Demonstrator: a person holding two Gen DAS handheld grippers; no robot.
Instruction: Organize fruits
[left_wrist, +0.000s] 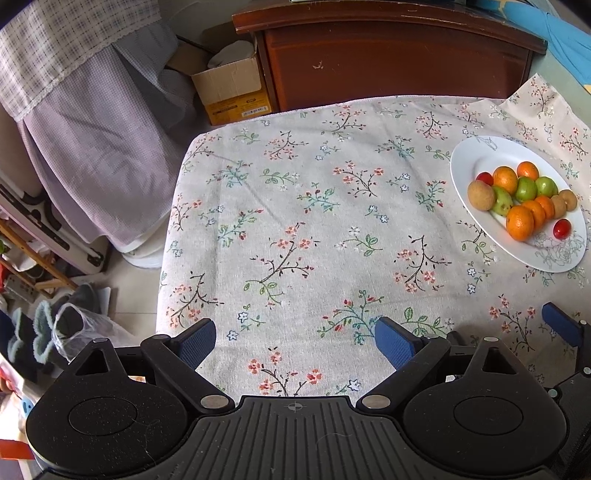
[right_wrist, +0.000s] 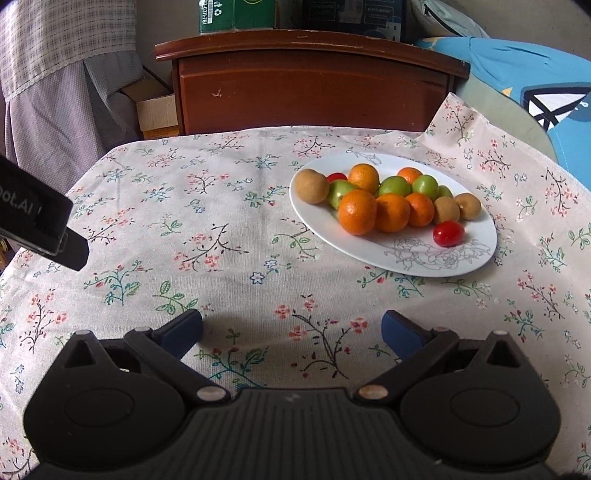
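Note:
A white oval plate (right_wrist: 424, 266) (left_wrist: 465, 162) holds several fruits: oranges (right_wrist: 357, 212) (left_wrist: 520, 222), green fruits (right_wrist: 394, 185) (left_wrist: 526, 188), brown round fruits (right_wrist: 313, 185) (left_wrist: 481, 195) and red cherry tomatoes (right_wrist: 448, 233) (left_wrist: 562, 228). It rests on a floral tablecloth (right_wrist: 184, 221) (left_wrist: 295, 221), on the right side. My right gripper (right_wrist: 291, 328) is open above the cloth, in front of the plate and a little left of it, holding nothing. My left gripper (left_wrist: 295, 341) is open over the cloth, well to the plate's left, also holding nothing.
A dark wooden cabinet (right_wrist: 310, 81) (left_wrist: 388, 55) stands behind the table. A cardboard box (left_wrist: 231, 88) and draped checked fabric (left_wrist: 85, 110) are at left. The table's left edge drops to a cluttered floor (left_wrist: 55, 314). A blue cushion (right_wrist: 535, 81) lies at right.

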